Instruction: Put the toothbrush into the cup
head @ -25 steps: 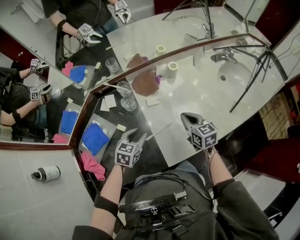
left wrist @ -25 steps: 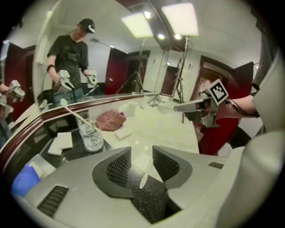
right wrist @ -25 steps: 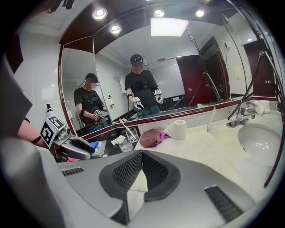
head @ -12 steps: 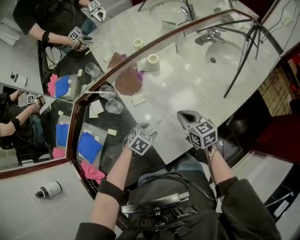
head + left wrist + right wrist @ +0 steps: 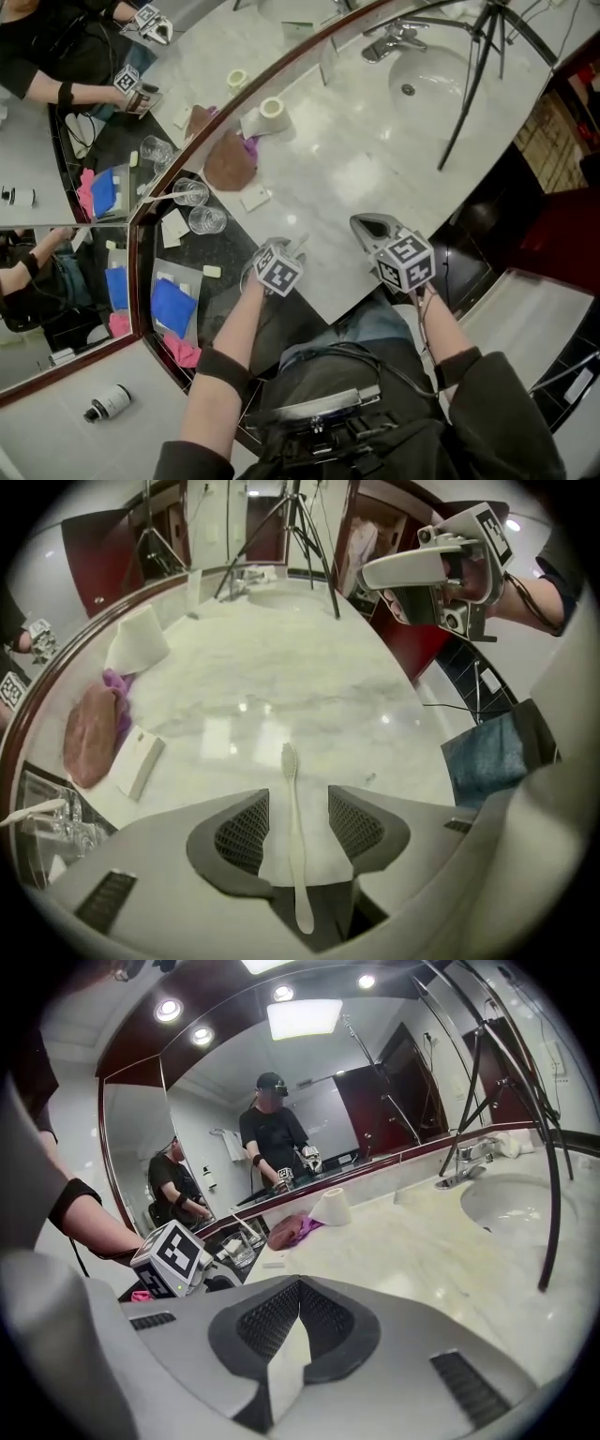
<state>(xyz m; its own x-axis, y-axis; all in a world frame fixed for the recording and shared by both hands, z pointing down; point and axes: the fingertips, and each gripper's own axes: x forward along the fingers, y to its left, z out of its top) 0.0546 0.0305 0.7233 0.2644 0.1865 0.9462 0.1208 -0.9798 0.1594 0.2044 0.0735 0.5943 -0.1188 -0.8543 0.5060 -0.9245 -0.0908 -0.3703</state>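
1. The toothbrush is white and slim. It lies flat on the marble counter near the front edge, with its head pointing away from that edge.
2. The left tongs stand apart on both sides of its handle and have just been closing a little; the pads do not touch it. The right tongs are pressed together, with nothing in them.
3. Glass cups stand at the counter's left end. A brown cloth and a white packet lie near them.
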